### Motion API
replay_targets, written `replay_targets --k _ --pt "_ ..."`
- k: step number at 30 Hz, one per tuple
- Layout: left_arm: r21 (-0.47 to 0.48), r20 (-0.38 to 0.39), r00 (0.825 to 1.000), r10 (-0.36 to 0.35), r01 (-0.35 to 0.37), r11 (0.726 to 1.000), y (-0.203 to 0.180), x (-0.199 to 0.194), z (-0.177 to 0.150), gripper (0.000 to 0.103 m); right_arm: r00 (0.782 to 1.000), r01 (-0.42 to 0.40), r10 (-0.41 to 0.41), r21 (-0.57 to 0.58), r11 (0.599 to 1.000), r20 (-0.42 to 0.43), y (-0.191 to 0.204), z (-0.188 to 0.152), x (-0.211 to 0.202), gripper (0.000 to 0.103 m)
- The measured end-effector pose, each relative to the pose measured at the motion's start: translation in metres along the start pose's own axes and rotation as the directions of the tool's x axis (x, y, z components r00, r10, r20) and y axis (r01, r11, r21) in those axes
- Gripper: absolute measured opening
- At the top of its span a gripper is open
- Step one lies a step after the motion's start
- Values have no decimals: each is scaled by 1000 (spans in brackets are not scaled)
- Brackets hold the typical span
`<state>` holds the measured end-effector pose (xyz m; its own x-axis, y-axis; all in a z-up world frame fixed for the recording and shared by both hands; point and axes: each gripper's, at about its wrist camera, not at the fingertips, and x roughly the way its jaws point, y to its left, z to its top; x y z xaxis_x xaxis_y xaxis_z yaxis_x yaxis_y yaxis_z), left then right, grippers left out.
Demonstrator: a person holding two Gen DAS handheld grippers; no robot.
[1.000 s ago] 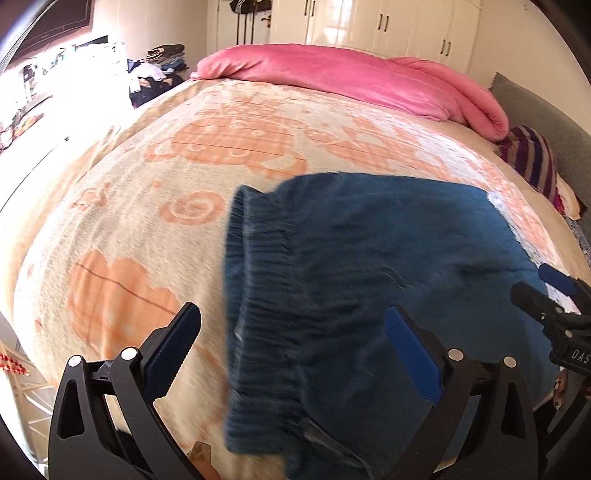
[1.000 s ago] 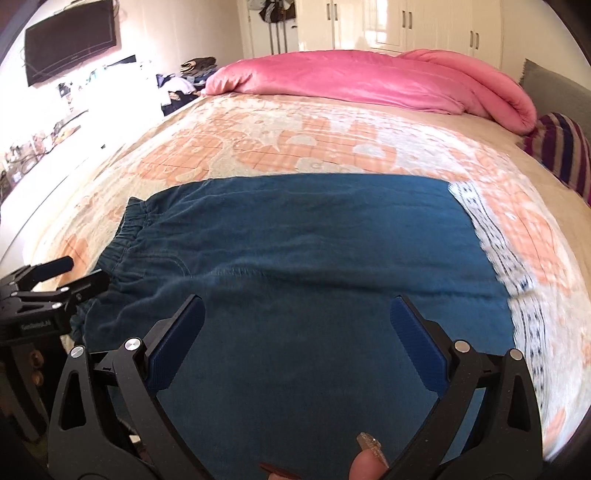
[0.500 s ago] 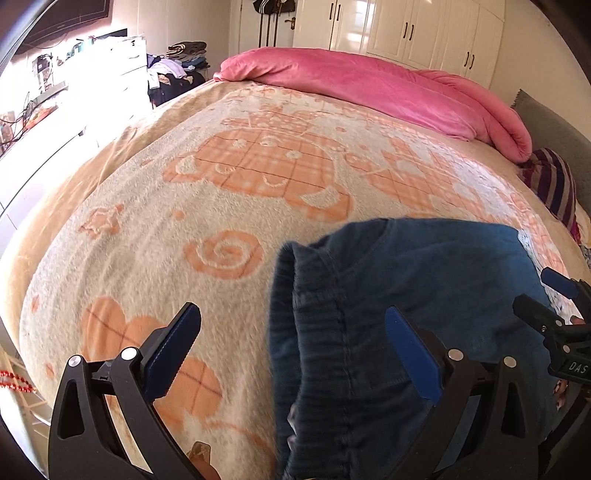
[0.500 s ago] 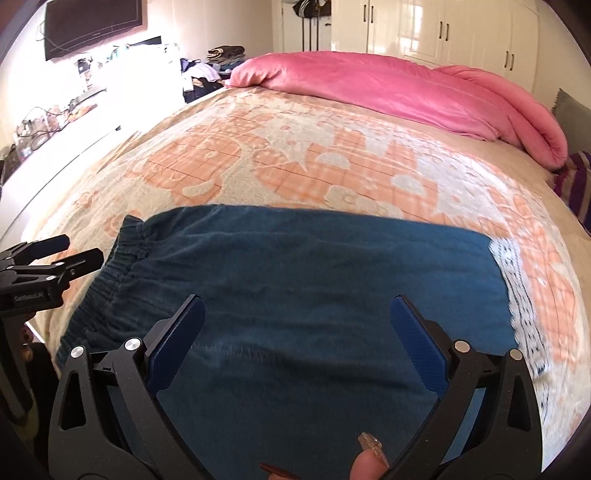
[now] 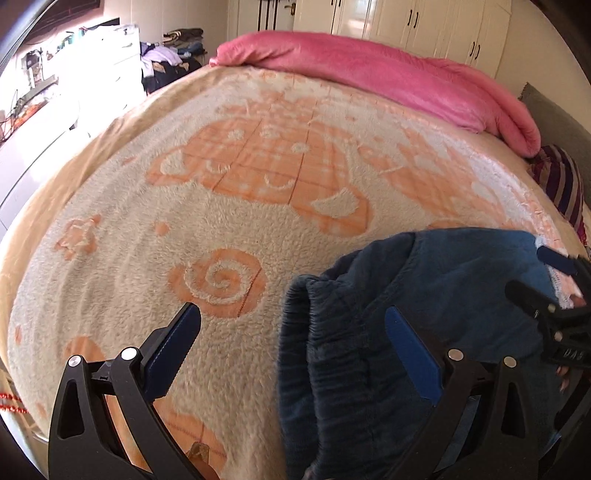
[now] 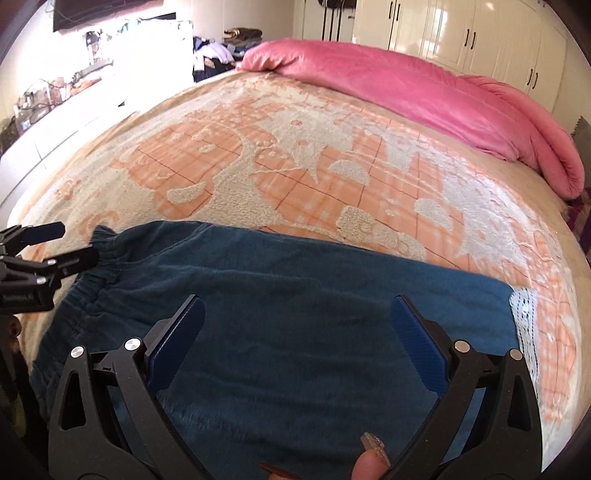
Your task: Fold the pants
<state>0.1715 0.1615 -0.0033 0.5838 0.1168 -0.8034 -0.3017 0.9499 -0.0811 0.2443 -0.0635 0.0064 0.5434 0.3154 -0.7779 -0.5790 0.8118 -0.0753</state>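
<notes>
One pants [image 6: 295, 317], two grippers – left gripper [image 5: 291, 347], right gripper [image 6: 297, 332] – both agape

Strong daylight floods in from the left, so hard that the white dresser [image 5: 110, 62] and the clutter on it burn out to plain glare in both views. It gleams off the glossy wardrobe doors [image 6: 480, 33] at the back too. The cream and orange blanket [image 5: 221, 206] is evenly lit and fairly crisp in the left view, smeared in the right one. The fisheye bulges the bed and darkens the corners. The pants [image 6: 295, 314] look soft near the lens.
</notes>
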Motion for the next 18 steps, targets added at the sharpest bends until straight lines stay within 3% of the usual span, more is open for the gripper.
replay_targets --k 8,16,18 --pt "8 -3 1000 -22 22 1000 10 17 3 99 998 -38 34 -92 995 -50 2 24 36 95" --pt "96 -8 996 -83 84 992 -5 28 5 96 989 -78 52 -196 977 -135 10 37 75 95" --pt "129 -15 993 -115 116 985 -8 33 4 63 990 -81 54 -211 974 -132 12 40 77 95"
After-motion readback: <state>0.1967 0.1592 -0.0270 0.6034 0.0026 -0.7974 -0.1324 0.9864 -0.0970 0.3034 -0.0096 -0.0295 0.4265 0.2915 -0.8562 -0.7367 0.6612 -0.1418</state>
